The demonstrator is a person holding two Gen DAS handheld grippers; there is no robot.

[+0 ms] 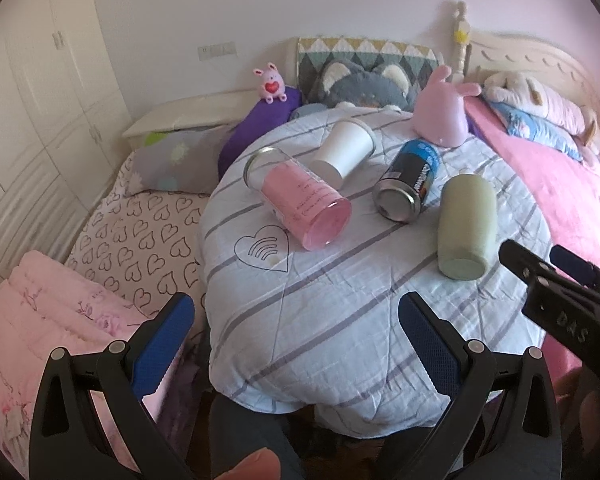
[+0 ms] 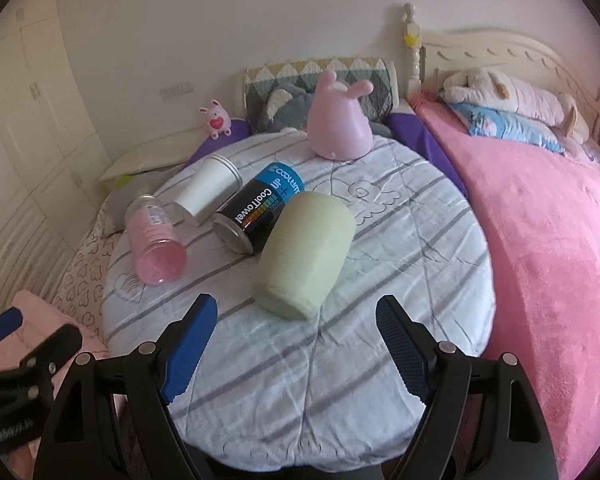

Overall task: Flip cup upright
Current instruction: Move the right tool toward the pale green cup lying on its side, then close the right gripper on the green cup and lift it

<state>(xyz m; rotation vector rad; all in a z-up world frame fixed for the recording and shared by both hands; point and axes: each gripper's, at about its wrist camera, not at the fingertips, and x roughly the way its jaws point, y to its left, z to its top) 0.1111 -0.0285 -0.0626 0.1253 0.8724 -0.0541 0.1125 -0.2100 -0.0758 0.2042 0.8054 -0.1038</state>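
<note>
Evidently the approach step: the right hand-held gripper (image 2: 296,320) hangs wide open, empty, just near of the pale green matte cup (image 2: 306,250) lying sideways on the striped quilted tabletop (image 2: 400,240). Next it must straddle the cup's body, close, then tip it upright; the left hand-held gripper (image 1: 296,320) waits wide open too.

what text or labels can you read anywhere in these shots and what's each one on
"CoolTowel" and "COOLTIME": on the black and blue can lying on its side on the round table.
"DAS": on the body of the right gripper, seen from the left wrist view.
Print on the pink cup: too small to read.
Lettering on the left gripper body in the right wrist view: too blurred to read.
White paper cup and green cup: no text visible.
</note>
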